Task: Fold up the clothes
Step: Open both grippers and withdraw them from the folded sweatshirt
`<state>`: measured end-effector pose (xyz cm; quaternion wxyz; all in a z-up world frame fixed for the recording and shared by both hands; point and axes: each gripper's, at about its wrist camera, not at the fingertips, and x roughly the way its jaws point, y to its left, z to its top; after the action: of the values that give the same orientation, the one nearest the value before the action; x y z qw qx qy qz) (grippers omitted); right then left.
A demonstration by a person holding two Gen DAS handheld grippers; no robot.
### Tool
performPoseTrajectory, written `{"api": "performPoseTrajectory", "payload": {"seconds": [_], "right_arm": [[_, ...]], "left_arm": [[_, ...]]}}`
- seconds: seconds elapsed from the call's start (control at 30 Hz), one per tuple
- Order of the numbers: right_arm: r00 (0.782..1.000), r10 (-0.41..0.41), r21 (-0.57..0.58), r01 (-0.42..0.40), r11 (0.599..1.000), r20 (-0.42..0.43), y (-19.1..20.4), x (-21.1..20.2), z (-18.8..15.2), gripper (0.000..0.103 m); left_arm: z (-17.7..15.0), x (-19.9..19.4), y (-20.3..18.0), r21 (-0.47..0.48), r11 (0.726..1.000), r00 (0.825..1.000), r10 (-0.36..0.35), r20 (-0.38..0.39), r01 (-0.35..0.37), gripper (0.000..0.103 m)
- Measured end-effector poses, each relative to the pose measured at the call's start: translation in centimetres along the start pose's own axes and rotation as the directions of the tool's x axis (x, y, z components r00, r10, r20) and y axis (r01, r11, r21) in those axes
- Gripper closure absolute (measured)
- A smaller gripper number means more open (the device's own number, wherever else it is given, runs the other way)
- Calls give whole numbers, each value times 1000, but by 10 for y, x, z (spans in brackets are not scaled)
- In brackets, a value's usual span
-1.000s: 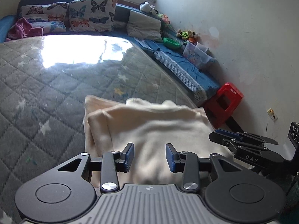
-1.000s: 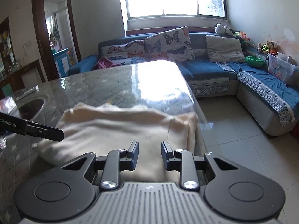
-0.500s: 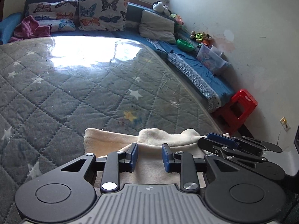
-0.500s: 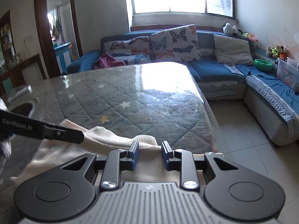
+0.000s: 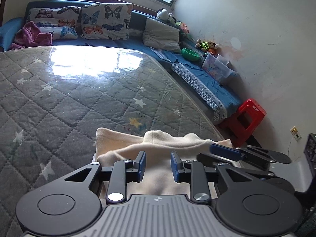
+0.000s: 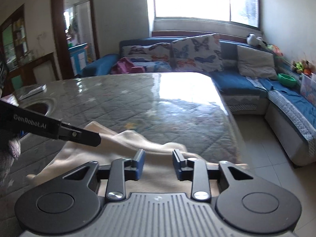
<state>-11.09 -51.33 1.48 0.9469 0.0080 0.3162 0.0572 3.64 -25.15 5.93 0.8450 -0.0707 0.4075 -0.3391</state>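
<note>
A quilted grey table cover with star prints (image 5: pixel 59 90), under a glossy clear sheet, spans the table. At its near edge lies a cream fleece garment (image 5: pixel 164 144), partly folded, its upper layer rumpled into a soft ridge. The left gripper (image 5: pixel 158 165) hovers over it, jaws parted and pinching nothing. The right gripper (image 6: pixel 158 164), its jaws just opening, is likewise parted above the cloth, gripping nothing. "GenRobot.AI" reads along the left gripper's side in the right wrist view.

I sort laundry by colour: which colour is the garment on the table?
Cream garment, plain; clearest in left wrist view.
</note>
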Motion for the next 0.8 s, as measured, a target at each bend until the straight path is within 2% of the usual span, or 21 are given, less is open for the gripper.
{"api": "performPoseTrajectory", "payload": {"seconds": [0.17,0.23,0.43,0.53,0.7,0.8], "right_arm": [[1000,11,-35,-12,999,-29,18,8,-9,67],[999,24,-54,-26,998,-26,27,2,-11,61],[997,67,-120,-71,990,-33,58,-13,-25,54],[997,71,-169,-74,983,-25,75,-19,-31,49],[998,63,-217,-60,974,8,95,-26,-35,48],[997,75,-217,-68,974,22,99,-30,-34,41]], "left_arm": [[-15,-20,2,20,1000,1000,17,11,-17,72],[-21,-28,4,34,999,999,32,20,-32,72],[-38,-39,9,59,996,998,63,21,-64,72],[-43,-41,13,56,996,997,74,19,-75,72],[-46,-42,20,40,994,995,97,16,-97,72],[-47,-43,22,37,995,995,96,19,-97,71]]}}
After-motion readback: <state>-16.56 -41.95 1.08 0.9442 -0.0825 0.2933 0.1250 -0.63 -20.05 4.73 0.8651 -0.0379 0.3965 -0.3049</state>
